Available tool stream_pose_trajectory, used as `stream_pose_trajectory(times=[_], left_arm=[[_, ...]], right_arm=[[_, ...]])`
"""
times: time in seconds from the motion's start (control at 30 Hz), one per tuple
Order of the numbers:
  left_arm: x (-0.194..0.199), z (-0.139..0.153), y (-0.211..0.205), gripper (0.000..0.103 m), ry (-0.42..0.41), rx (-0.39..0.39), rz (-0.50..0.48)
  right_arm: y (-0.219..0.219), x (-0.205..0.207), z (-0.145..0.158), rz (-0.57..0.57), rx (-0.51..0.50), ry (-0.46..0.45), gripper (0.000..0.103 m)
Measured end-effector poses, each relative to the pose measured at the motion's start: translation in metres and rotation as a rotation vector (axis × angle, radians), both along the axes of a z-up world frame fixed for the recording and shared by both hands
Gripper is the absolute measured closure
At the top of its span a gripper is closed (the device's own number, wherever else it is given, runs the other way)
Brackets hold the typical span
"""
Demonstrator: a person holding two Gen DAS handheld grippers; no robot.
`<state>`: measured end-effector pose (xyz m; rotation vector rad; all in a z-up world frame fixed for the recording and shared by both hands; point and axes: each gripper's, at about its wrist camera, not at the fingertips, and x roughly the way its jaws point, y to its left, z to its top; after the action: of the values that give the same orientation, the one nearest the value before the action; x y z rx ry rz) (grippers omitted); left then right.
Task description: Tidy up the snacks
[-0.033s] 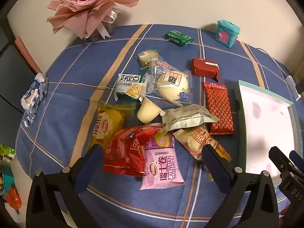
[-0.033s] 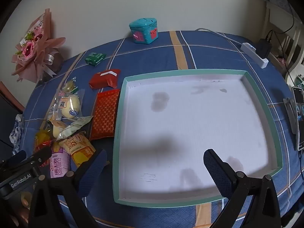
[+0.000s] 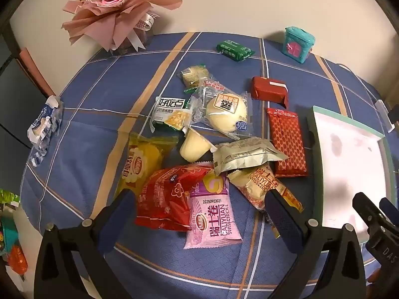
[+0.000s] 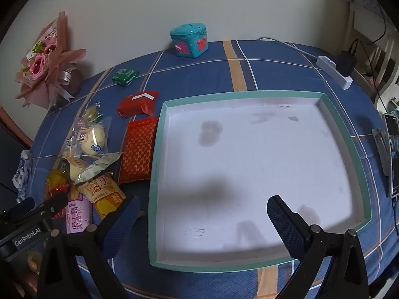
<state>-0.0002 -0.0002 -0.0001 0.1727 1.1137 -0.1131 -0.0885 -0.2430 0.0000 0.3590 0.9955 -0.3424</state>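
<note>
Left gripper hovers, jaws spread, empty, over pink Swiss-roll packet; best pinch mid-packet, clear of red packet; right gripper, jaws spread, above empty tray; remaining snacks heaped beyond on surface.

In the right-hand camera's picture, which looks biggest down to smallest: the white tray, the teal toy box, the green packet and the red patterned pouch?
Largest to smallest, as they look:
1. white tray
2. red patterned pouch
3. teal toy box
4. green packet

The box and packet lie farther back, so their true sizes are unsure.
</note>
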Motion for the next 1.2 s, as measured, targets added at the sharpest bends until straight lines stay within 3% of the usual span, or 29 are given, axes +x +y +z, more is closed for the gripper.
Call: stream_pose_trajectory(times=[0.6,1.2], left_arm=[[0.002,0.000,0.002,0.000,0.023,0.003,0.011],[0.005,0.000,0.013,0.000,0.031,-0.057,0.049]], right_arm=[[0.002,0.000,0.002,0.009,-0.005,-0.010,0.000],[0.002,0.000,0.001,0.011,-0.007,-0.007,0.000]])
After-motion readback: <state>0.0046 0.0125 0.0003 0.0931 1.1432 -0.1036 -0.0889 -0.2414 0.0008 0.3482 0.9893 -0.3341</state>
